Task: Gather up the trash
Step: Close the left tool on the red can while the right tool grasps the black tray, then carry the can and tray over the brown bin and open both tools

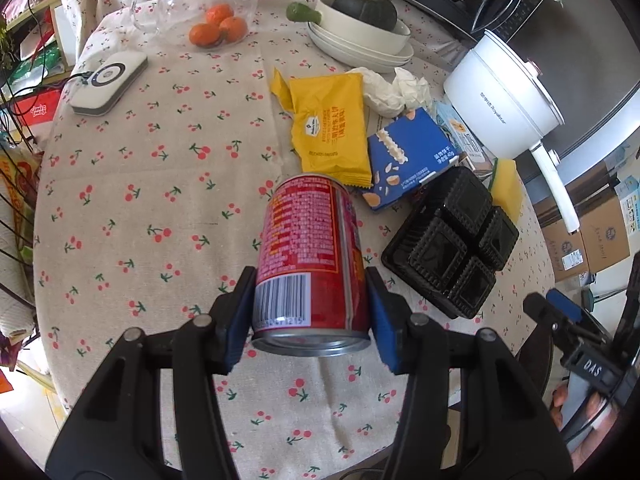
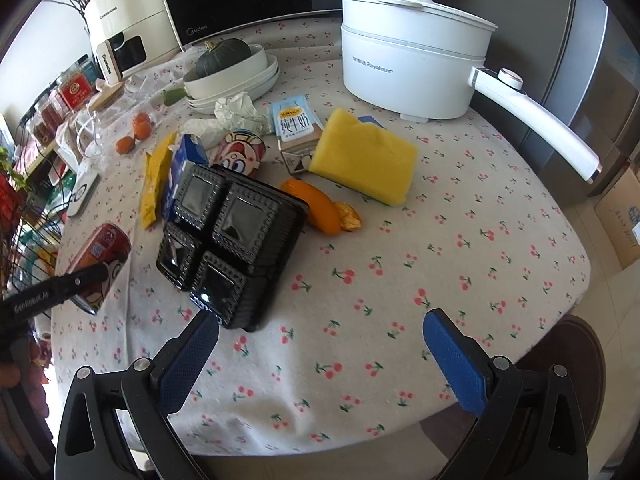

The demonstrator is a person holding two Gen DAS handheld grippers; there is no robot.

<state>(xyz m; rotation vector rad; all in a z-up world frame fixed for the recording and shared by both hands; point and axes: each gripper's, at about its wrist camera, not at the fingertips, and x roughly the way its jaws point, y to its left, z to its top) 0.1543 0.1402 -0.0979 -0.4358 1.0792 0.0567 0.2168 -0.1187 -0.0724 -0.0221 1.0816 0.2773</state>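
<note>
My left gripper (image 1: 311, 312) is shut on a red drink can (image 1: 312, 256), held tilted just above the cherry-print tablecloth; the can also shows in the right wrist view (image 2: 102, 256). Past it lie a yellow snack wrapper (image 1: 330, 128), a blue biscuit box (image 1: 408, 156), crumpled white tissue (image 1: 390, 88) and a black plastic tray (image 1: 452, 240). My right gripper (image 2: 320, 340) is open and empty, over the near table edge, right of the black tray (image 2: 228, 244). Orange peel (image 2: 316, 206), a gold wrapper (image 2: 349, 216), a milk carton (image 2: 296, 132) and a second can (image 2: 240, 152) lie behind.
A yellow sponge (image 2: 364, 156) and a white electric pot (image 2: 412, 64) stand at the back right. Stacked white dishes (image 1: 360, 40) hold a green squash. A glass teapot (image 1: 192, 4), tangerines (image 1: 218, 26) and a white charger pad (image 1: 108, 80) sit at the left.
</note>
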